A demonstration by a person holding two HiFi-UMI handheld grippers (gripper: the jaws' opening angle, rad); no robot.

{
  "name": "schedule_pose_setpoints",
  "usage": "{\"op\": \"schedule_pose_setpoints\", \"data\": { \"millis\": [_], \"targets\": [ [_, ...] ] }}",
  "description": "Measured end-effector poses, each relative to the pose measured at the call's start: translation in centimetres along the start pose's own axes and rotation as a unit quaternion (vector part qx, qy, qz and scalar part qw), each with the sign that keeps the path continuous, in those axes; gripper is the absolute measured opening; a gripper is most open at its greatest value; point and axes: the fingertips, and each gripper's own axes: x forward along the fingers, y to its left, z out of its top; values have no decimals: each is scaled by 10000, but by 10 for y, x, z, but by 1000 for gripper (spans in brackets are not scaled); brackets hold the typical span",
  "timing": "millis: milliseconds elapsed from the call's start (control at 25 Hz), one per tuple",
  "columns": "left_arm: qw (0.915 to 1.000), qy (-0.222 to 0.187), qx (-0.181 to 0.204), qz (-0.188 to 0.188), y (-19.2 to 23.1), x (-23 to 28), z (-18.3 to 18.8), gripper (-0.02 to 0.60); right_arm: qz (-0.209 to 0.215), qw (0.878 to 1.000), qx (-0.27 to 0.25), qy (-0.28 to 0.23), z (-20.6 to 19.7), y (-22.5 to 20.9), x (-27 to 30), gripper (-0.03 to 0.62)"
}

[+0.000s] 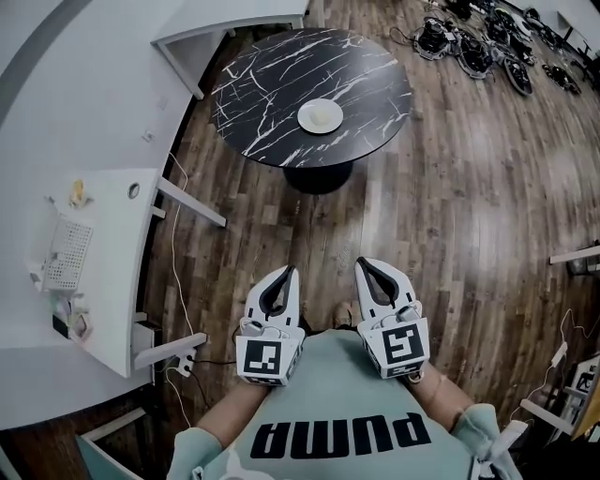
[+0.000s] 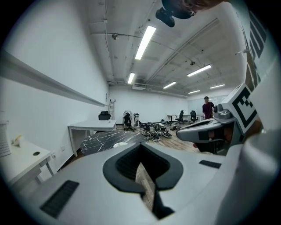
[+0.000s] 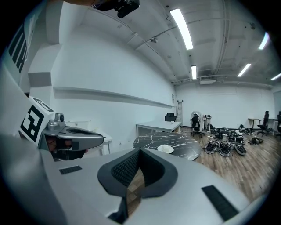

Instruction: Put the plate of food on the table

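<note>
A white plate (image 1: 321, 116) with something pale on it rests near the middle of a round black marble table (image 1: 262, 84), well ahead of me. The left gripper view catches the plate (image 2: 119, 144) low behind the jaws. In the right gripper view the plate (image 3: 165, 149) sits on the table (image 3: 184, 143). My left gripper (image 1: 290, 270) and right gripper (image 1: 362, 263) hang side by side close to my chest, far from the table. Both are shut, with nothing between their jaws.
A white desk (image 1: 103, 234) with a mesh basket (image 1: 67, 253) stands on the left. Another white desk (image 1: 234, 23) is behind the table. A heap of dark equipment (image 1: 487, 47) lies on the wood floor at the back right. A person (image 2: 207, 107) stands far off.
</note>
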Motion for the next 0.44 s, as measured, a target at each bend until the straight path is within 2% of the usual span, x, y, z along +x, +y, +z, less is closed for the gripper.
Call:
{"op": "schedule_pose_setpoints", "data": {
  "millis": [160, 440],
  "targets": [
    [9999, 57, -27, 130, 5, -4, -3, 6, 105, 9999, 1, -58, 2, 3, 2, 6],
    [9999, 77, 35, 148, -2, 4, 0, 6, 150, 9998, 35, -90, 2, -7, 1, 6]
  ]
}}
